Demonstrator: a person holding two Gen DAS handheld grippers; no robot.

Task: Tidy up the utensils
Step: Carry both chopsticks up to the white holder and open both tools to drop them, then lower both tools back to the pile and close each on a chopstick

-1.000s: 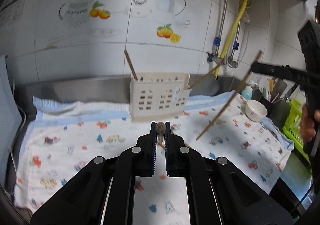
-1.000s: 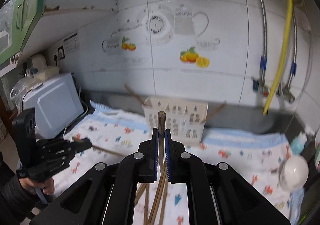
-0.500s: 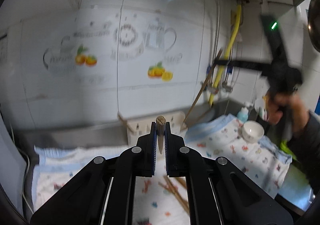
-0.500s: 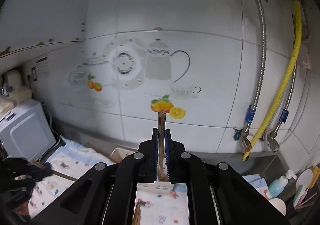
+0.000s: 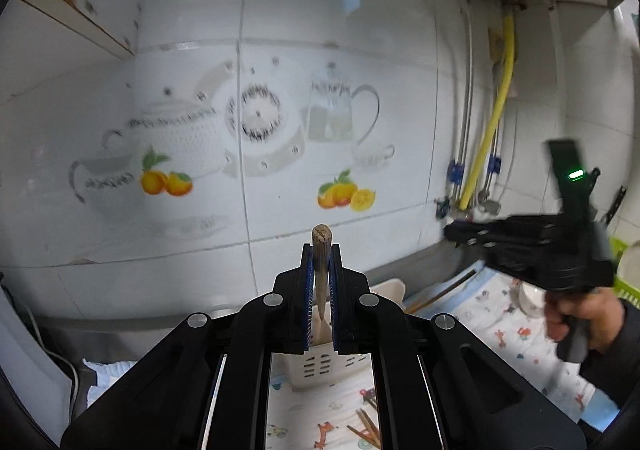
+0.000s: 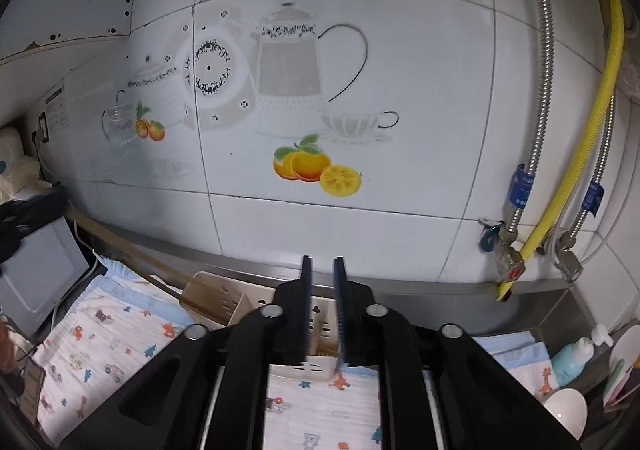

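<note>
My left gripper point(image 5: 321, 250) is shut on a wooden chopstick point(image 5: 321, 246), held upright above the white slotted utensil holder point(image 5: 320, 370). My right gripper point(image 6: 322, 262) is open and empty, just above the same holder point(image 6: 224, 300); it also shows at the right of the left wrist view point(image 5: 452, 231). A chopstick point(image 6: 120, 244) held by the left gripper slants down toward the holder in the right wrist view. Loose chopsticks point(image 5: 366, 428) lie on the patterned cloth point(image 5: 504, 326).
The tiled wall point(image 6: 400, 70) with teapot decals is close ahead. Pipes and a yellow hose point(image 6: 568, 186) run down at the right. A white bowl point(image 6: 566, 412) and a blue bottle point(image 6: 574, 358) stand at the right. A grey appliance point(image 6: 36, 270) stands at the left.
My right gripper has opened and the chopstick it held is gone from its jaws. Both grippers have risen and moved in over the holder. The left still holds its chopstick.
</note>
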